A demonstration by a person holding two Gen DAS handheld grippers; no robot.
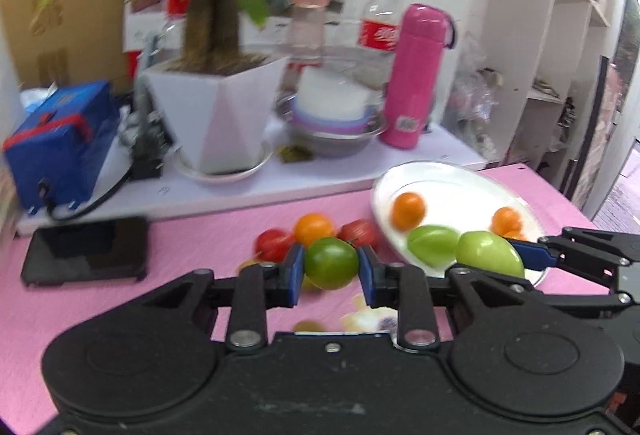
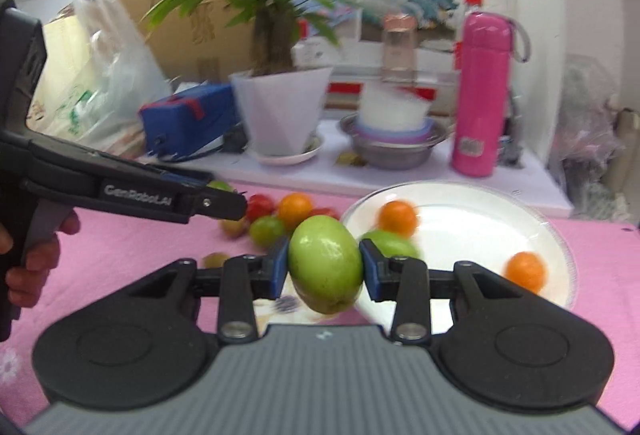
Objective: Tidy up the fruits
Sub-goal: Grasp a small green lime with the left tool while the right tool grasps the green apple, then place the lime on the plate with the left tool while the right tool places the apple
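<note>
My left gripper (image 1: 331, 267) is shut on a round green fruit (image 1: 331, 262) above the pink mat. My right gripper (image 2: 325, 269) is shut on an oval green fruit (image 2: 326, 269), held at the near left rim of the white plate (image 2: 480, 203). In the left wrist view the right gripper (image 1: 516, 255) holds that fruit (image 1: 488, 253) over the plate (image 1: 452, 179). The plate holds two orange fruits (image 2: 398, 217) and one green fruit (image 2: 394, 241). Red fruits (image 1: 274, 243) and an orange one (image 1: 313, 227) lie on the mat left of the plate.
A black phone (image 1: 86, 251) lies on the mat at left. On the white shelf behind stand a potted plant (image 1: 218, 111), a blue box (image 1: 60, 147), a steel bowl with stacked bowls (image 1: 332, 119), a pink flask (image 1: 416, 75) and bottles (image 1: 380, 19).
</note>
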